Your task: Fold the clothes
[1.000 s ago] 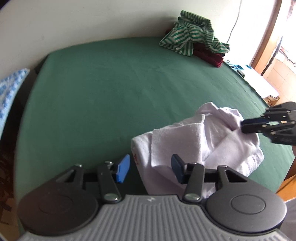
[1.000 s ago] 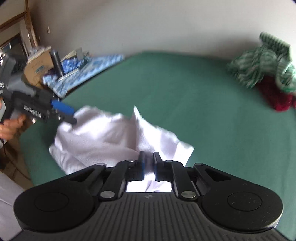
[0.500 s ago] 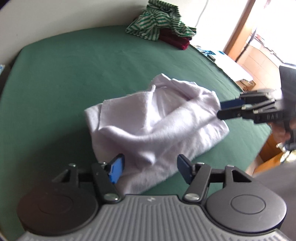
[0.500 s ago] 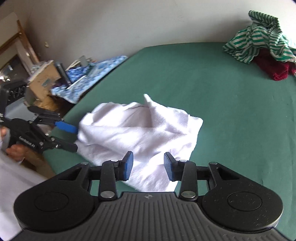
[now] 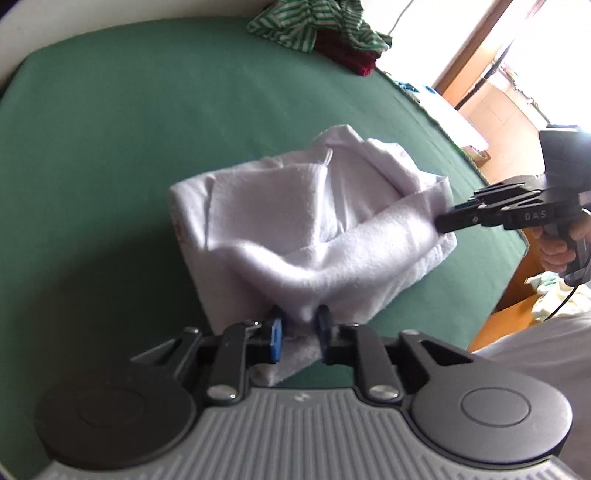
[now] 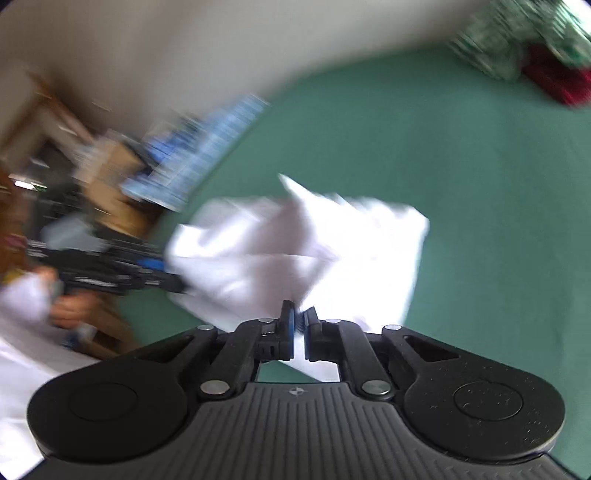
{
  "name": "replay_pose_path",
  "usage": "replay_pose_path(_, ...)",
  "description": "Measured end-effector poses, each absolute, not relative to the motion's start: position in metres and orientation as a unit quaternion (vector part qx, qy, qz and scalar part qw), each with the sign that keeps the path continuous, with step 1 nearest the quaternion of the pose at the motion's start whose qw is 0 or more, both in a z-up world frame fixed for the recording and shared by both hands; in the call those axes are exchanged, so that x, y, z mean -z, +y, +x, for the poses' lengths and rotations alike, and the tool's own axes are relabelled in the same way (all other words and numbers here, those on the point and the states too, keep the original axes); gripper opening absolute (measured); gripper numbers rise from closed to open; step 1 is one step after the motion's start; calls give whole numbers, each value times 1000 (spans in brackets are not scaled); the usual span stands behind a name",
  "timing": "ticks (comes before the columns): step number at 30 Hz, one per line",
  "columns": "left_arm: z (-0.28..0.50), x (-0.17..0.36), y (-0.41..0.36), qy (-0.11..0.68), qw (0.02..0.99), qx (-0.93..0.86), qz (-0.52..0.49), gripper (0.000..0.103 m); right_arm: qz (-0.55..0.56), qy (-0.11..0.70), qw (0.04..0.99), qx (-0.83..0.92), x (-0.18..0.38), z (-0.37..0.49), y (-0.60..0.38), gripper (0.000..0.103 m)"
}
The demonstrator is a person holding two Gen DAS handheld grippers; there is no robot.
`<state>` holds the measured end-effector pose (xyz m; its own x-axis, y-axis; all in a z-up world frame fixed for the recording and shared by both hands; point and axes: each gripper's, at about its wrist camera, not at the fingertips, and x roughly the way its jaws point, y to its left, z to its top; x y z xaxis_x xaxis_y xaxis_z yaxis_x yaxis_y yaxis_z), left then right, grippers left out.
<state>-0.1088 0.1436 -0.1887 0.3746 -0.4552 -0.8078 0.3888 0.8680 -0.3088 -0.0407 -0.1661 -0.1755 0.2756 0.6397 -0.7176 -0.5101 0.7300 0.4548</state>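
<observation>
Lying crumpled near the front edge of the green bed [image 5: 147, 122], the white towel [image 5: 295, 229] had both grippers at it. The left gripper [image 5: 298, 330] was closing on a bunched fold at the near edge, pads pressing cloth, while the right gripper [image 6: 299, 325] was closing on another edge (that view was blurred). A striped garment [image 5: 317, 26] sat well apart at the far corner.

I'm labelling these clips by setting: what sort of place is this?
Probably a bedroom at home: a wide green bed against a plain wall, a heap of striped clothes in the far corner, and a wooden door frame.
</observation>
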Motion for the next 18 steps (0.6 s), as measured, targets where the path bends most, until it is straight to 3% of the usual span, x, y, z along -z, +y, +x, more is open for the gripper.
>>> replay_pose_path(2,-111,183,142,494,833,250,-24,27,65,478,806,-343,179,-43,-169,29)
replay_pose_path(4,-116,179,141,490,837,244,-16,32,53,443,830,-335,163,-53,-174,34)
replay_pose_path(10,-116,182,134,493,834,246,-8,31,-39,330,851,-407,136,-74,-147,36)
replay_pose_path(14,-114,183,137,495,833,247,0,32,-125,304,816,-475,147,-70,-102,34)
replay_pose_path(18,-115,182,137,494,835,243,-4,33,-139,320,782,-517,161,-53,-74,34)
